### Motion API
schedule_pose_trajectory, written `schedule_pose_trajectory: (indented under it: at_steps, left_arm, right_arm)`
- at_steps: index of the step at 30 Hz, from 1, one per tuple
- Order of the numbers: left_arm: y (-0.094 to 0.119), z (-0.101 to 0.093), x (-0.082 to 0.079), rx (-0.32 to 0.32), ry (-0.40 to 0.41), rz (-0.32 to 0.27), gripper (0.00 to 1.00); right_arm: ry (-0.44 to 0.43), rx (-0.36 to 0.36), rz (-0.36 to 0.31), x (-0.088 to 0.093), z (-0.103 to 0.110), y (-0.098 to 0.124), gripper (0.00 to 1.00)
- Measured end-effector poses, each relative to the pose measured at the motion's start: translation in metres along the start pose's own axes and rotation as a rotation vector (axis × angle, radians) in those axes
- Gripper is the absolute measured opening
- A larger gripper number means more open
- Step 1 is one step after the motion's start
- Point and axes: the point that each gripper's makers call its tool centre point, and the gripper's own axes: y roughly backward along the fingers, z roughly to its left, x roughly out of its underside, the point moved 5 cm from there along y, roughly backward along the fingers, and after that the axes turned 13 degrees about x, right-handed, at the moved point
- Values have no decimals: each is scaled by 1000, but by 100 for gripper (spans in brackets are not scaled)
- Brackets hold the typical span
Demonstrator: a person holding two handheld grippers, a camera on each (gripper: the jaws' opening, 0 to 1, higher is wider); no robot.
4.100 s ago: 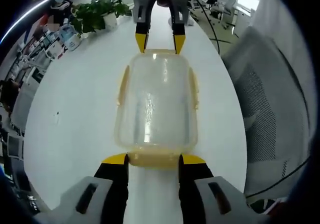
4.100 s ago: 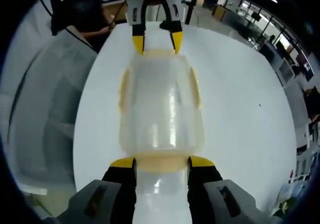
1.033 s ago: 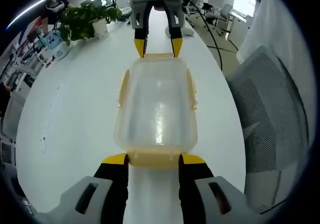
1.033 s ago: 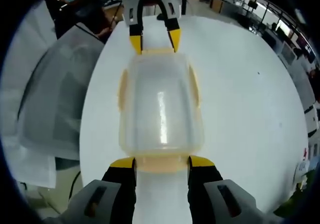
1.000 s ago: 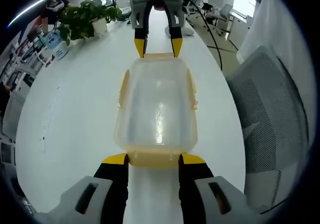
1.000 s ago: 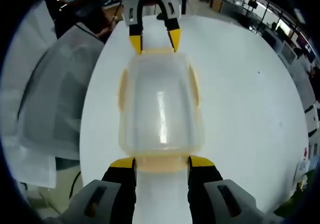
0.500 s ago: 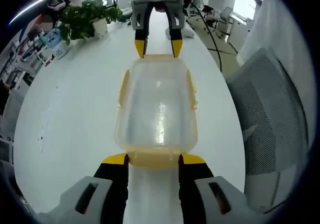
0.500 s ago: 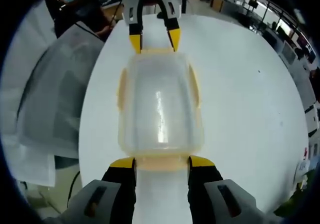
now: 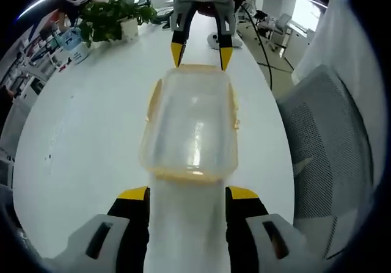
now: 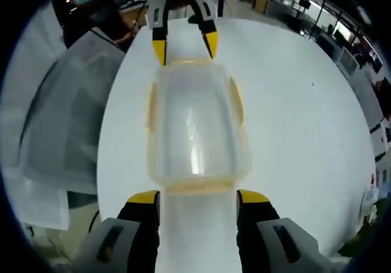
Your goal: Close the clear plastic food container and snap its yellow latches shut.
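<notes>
Clear plastic container [image 9: 190,126] is seen lidded on the white table [image 9: 85,132], at 12 o'clock from both grippers [image 9: 186,193] [image 10: 198,196], whose jaws are spread wide, nothing gripped.

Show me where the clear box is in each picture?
Left gripper view: the box sits in the middle, just beyond this gripper's open jaws.
Right gripper view: the box sits in the middle too, seen from its other end.
Shared landmark: the white table under it.
</notes>
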Motion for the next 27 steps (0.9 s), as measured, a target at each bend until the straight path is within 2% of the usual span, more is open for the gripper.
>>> schedule_pose_trajectory:
  at_steps: [6,10,13,18,21,24,27]
  left_arm:
    - [7,-2,1,-17,104,-63,49]
    - [11,-1,-3,-62,153,-120,48]
    - [14,-1,-4,-85,203,-160,48]
    - [16,-1,-8,-139,293,-229,48]
    - [15,0,-8,-183,323,-232,47]
    - [12,-1,-13,-199,363,-285,47]
    - [9,-2,-14,-208,381,-289,47]
  right_arm:
    - [-72,10,-10,0,2,5,49]
    - [-215,29,-58,-9,0,9,47]
    - [-277,45,-88,-13,0,10,47]
    - [-327,66,-80,-13,2,8,47]
    - [-397,83,-78,-15,2,6,49]
    - [-462,98,-79,-18,1,7,50]
    - [-515,104,-61,-18,1,6,50]
